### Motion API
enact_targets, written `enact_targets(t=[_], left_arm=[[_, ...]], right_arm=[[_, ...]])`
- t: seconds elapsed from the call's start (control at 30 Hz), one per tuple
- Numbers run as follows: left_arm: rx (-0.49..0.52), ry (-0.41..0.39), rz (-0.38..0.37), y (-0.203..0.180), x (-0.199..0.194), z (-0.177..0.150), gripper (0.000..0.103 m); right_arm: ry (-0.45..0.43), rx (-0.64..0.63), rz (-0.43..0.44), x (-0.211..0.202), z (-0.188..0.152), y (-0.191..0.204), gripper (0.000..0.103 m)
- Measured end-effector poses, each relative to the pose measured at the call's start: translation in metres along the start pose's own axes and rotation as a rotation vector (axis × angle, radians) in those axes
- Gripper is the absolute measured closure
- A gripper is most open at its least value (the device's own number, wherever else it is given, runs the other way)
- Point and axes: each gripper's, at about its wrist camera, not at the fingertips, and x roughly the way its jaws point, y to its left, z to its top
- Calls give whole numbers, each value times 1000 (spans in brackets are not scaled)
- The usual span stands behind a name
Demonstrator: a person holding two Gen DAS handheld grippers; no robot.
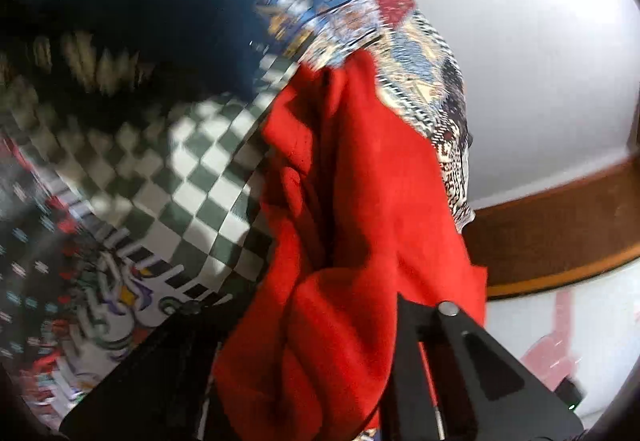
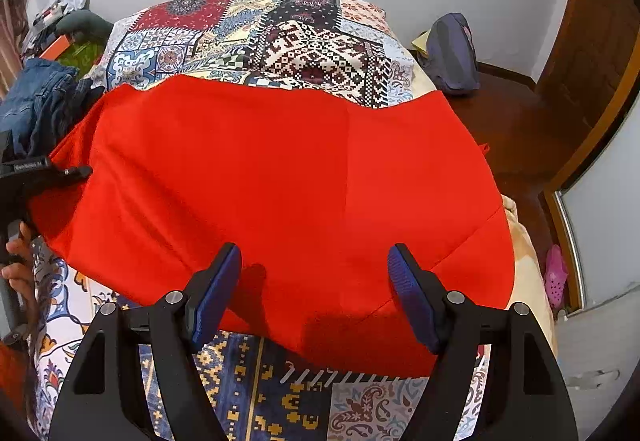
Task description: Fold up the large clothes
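- Left gripper (image 2: 82, 172), at the cloth's left edge, is clamped tight on a bunch of the red garment (image 2: 280, 193).
- The garment lies spread over the patterned bedspread (image 2: 304, 41); I judge the first fold is starting.
- Right gripper (image 2: 314, 297) hovers over the near hem, jaws wide, holding nothing.
- Next, I'd close it on that hem and carry both edges across together.
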Motion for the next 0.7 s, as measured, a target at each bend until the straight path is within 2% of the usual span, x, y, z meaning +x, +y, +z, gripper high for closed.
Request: enact_targets(t=[0.2,0.3,0.37,0.5,0.63,0.7], left_arm=[[239,-142,-70,-64,-77,4,98],[307,-195,-85,-82,-112,0,98],[307,-246,-87,-83,-136,1,98],[265,-371,-64,-69,-179,4,98],[293,-481,2,-61,-213,6,98],[305,-499,16,-59,-219,6,98]], right_arm=[[-20,1,14,-16,12,11,31],[-32,-8,41,-24,23,26,31],[-42,-15,69,-28,30,38,31],[-28,-25,208,-29,43,81,30],[73,-84,309,-9,43,133,30],[122,-126,352,7,36,166,30]])
